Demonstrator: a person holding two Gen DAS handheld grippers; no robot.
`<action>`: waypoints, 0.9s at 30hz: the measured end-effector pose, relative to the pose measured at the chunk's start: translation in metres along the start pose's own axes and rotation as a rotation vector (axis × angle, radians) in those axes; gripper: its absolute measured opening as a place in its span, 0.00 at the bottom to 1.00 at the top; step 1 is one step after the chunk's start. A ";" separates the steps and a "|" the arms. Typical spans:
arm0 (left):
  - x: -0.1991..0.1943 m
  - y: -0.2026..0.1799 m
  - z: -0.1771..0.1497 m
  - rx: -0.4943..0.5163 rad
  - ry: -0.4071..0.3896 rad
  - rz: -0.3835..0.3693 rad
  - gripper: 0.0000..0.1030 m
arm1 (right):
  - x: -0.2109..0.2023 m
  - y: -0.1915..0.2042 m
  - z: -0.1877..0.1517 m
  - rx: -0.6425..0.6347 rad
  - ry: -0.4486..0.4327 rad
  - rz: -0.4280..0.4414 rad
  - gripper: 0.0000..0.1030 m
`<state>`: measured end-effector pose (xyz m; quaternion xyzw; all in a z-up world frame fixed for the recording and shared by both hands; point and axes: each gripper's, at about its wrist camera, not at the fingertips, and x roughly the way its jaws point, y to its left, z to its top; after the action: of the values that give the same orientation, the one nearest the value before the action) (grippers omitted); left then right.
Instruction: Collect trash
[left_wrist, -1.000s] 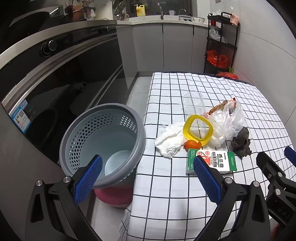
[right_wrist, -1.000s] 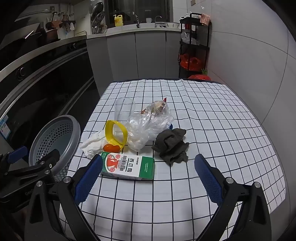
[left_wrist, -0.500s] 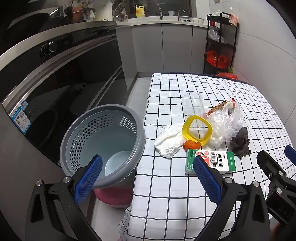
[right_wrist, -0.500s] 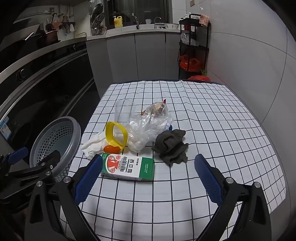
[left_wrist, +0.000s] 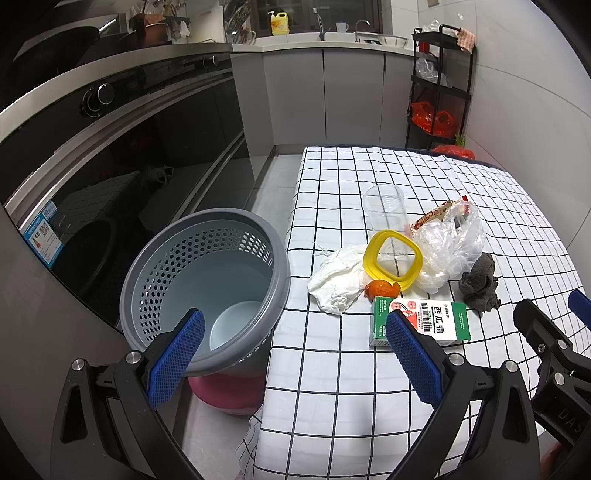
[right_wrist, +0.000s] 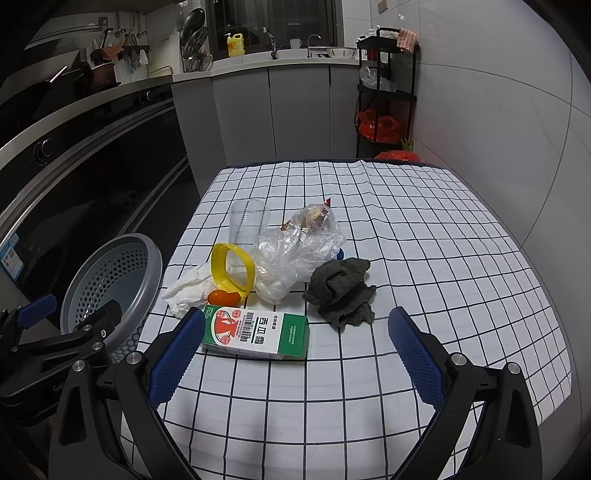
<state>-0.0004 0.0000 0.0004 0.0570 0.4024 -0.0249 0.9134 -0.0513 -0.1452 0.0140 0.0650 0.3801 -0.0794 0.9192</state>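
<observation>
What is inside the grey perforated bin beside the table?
In the left wrist view the grey bin holds no visible trash: only its pale inner wall and round light base show. The left gripper's finger covers part of its near rim and floor.

a black oven front with a round knob runs along the left wall. grey cabinets stand at the back, with a yellow detergent bottle and a faucet on top. a black shelf rack in the corner holds red bags. white tiled wall lies to the right.
</observation>
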 end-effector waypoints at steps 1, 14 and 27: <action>0.000 0.000 0.000 0.000 0.000 0.000 0.94 | 0.000 0.000 0.000 0.000 0.002 0.001 0.92; 0.000 0.000 0.000 0.000 -0.001 0.001 0.94 | -0.001 0.000 0.001 0.002 -0.002 0.002 0.92; 0.000 0.000 0.000 0.001 -0.001 0.001 0.94 | -0.001 -0.001 0.000 0.007 -0.003 0.004 0.92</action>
<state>-0.0003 0.0001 0.0004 0.0575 0.4018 -0.0244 0.9136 -0.0522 -0.1460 0.0147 0.0690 0.3782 -0.0788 0.9198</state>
